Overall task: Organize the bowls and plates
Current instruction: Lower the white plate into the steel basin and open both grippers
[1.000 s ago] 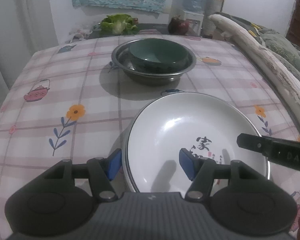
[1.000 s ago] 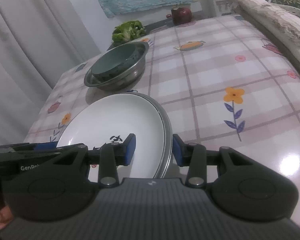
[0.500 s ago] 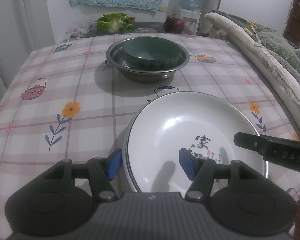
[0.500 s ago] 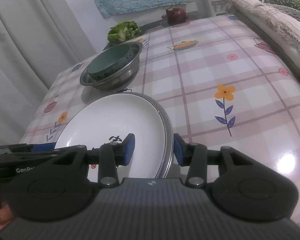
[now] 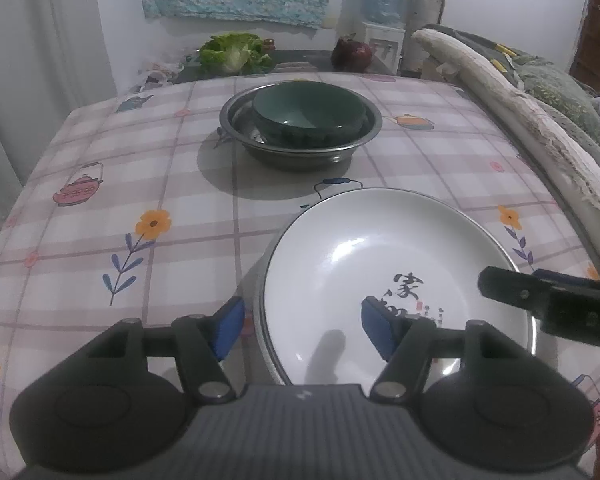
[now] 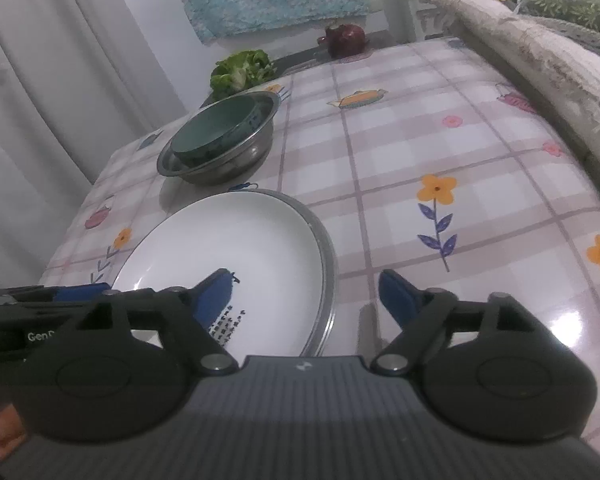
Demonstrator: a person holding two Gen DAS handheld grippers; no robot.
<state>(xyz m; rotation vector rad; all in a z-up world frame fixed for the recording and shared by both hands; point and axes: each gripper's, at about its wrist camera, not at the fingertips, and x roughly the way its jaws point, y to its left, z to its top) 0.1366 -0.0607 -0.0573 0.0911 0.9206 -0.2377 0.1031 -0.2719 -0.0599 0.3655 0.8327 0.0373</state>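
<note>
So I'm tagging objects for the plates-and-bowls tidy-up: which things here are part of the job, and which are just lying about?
Part of the job:
- white plate, on a metal-rimmed plate beneath it
- green bowl
- steel basin holding the green bowl

Just lying about:
- lettuce
- dark red pot
- water dispenser
- bedding

White plate point(image 5: 380, 264) bears the black Chinese character "家" above small illegible writing. Left gripper point(image 6: 40, 312) body reads "GenD", cut off.
</note>
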